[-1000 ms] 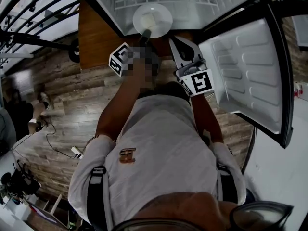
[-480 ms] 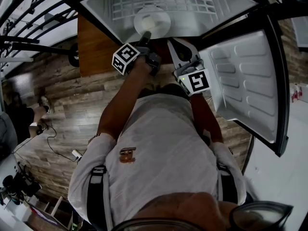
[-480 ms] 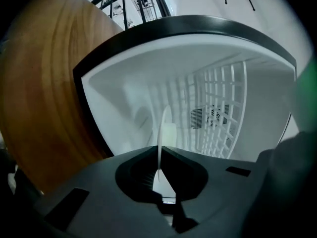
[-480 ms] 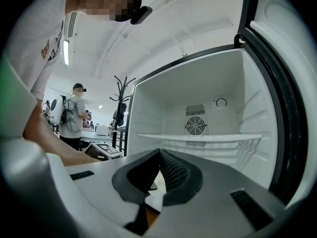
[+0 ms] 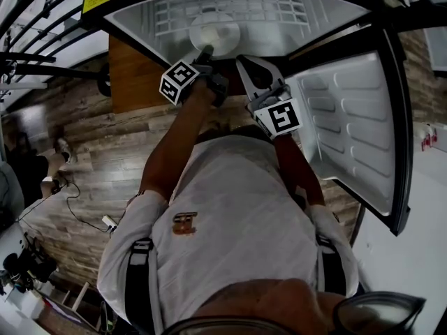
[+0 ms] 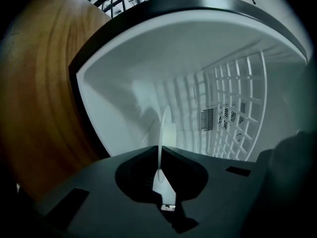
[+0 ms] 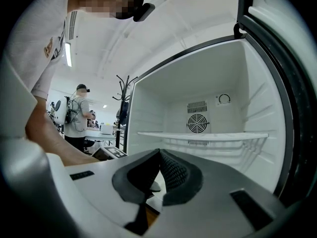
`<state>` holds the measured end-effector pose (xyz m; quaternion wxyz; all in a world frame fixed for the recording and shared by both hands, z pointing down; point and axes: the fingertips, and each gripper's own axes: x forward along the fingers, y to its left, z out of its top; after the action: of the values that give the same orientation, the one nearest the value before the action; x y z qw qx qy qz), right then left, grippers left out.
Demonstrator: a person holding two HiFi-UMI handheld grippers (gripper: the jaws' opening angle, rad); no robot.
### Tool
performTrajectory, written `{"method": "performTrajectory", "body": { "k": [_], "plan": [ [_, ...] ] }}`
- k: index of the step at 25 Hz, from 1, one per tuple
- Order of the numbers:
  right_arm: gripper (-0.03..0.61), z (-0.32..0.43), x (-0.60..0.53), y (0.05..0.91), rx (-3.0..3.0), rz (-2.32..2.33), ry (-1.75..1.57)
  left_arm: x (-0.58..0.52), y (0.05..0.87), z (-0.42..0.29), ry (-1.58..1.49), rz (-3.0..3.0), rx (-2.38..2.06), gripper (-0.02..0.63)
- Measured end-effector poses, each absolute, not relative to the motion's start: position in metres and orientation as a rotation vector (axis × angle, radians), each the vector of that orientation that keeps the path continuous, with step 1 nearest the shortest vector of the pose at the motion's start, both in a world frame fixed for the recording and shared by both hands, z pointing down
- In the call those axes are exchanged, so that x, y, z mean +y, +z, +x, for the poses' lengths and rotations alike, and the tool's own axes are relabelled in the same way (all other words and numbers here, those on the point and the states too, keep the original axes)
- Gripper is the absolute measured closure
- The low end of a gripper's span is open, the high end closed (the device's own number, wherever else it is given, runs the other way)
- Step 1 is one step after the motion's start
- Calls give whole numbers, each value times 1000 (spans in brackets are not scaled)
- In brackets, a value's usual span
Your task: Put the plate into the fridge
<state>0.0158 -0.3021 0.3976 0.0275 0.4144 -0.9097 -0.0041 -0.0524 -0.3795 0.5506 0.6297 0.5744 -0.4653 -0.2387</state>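
Inside the open fridge (image 5: pixel 136 21), whose door (image 5: pixel 349 110) swings wide at the right, a white wire shelf (image 5: pixel 244 4) spans the compartment. Over that shelf, within the cabinet, is the plate (image 5: pixel 214 32), white and round, pinched by its near rim in the left gripper (image 5: pixel 205 51). The left gripper view shows the rim edge-on between jaws pressed onto it, with the plate lying parallel to the shelf and apparently a little clear of it. Just beside it, at the fridge mouth, the right gripper (image 5: pixel 242 63) has its jaws pressed together on nothing. Step in hand, as judged: setting down. Keep the plate level and lower it until its base rests flat on the wires, well back from the front edge. Then release the pinch and withdraw straight, without dragging the rim.
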Motion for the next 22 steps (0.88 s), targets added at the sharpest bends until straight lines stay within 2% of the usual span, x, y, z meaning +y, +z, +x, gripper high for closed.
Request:
{"method": "performTrajectory", "body": {
  "k": [22],
  "plan": [
    [546,19,-307,402,-2822,1246,11,-392,564,-47,-450,1297,-1114,589]
  ]
}}
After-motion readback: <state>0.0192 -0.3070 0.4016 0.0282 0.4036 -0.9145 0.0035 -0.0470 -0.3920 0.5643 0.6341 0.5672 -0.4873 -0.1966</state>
